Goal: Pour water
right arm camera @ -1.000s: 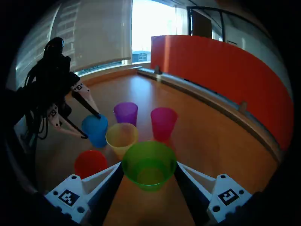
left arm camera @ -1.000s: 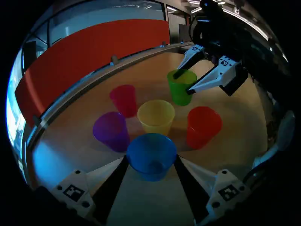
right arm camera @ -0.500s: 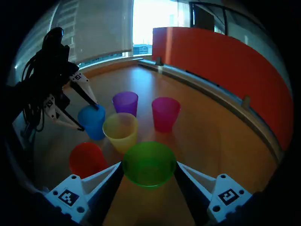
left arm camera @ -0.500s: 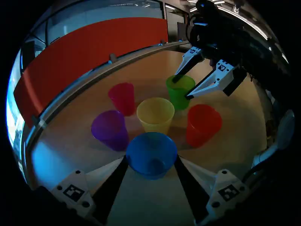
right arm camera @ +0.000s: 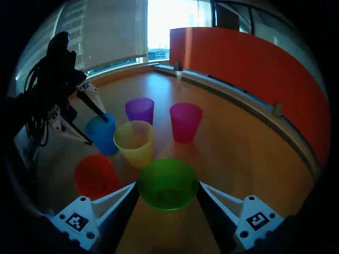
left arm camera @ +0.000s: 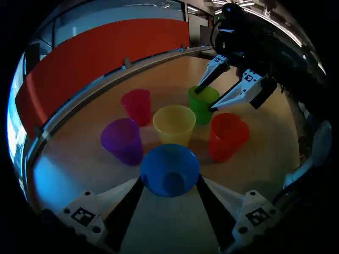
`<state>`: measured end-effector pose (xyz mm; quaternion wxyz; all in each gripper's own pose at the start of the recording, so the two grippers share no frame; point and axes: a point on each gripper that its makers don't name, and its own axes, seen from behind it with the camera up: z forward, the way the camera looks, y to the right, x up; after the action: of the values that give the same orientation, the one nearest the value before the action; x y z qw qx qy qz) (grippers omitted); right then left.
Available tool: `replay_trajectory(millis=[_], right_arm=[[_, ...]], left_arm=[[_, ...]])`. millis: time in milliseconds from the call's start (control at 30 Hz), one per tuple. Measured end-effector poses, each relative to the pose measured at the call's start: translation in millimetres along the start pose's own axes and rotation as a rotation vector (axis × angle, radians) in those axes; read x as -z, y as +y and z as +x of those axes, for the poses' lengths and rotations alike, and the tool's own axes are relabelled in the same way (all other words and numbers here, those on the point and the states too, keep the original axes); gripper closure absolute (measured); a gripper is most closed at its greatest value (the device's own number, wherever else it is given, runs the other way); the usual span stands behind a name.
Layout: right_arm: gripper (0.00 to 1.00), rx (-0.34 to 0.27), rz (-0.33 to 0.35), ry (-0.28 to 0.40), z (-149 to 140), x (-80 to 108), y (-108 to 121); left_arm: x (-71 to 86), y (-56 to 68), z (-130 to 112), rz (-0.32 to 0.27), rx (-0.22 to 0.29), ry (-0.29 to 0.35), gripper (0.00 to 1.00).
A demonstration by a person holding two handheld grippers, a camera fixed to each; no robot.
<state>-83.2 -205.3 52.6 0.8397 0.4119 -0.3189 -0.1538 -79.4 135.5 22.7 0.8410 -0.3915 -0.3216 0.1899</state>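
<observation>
In the left gripper view, our left gripper is closed on the translucent blue plastic cup, one finger pressed to each side of its wall. Over the last second we have come to look more steeply into its mouth, and it sits a little higher in the frame, so we judge it is being lifted. We cannot tell whether it holds water. Beyond it stand the yellow plastic cup, the purple plastic cup, the pink plastic cup and the red plastic cup on the wooden table. Farther off, the right gripper clamps the green plastic cup, which has drifted closer to the yellow one.

In the right gripper view, the right gripper pinches the green plastic cup between both fingers. The yellow plastic cup has grown nearer and now stands just beyond the green rim. The left gripper flanks the blue plastic cup beside it. We take yellow to be the pouring target, with no pour begun.
</observation>
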Motion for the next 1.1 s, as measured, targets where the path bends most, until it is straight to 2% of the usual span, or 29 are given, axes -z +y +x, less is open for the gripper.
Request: replay_trajectory(millis=[200, 600, 1100], right_arm=[[0.00, -0.005, 0.002, 0.002, 0, 2.7, -1], [0.00, -0.009, -0.015, -0.008, -11, 17.1, 0], [0.00, -0.045, -0.062, -0.006, -42, 57.9, 1]], left_arm=[[0.1, -1.5, 2, 0.011, -0.011, 0.001, 0.00], [9.4, -2.3, -5, 0.026, -0.004, -0.007, 0.00], [38.9, -9.1, -29, 0.081, 0.025, -0.008, 0.00]])
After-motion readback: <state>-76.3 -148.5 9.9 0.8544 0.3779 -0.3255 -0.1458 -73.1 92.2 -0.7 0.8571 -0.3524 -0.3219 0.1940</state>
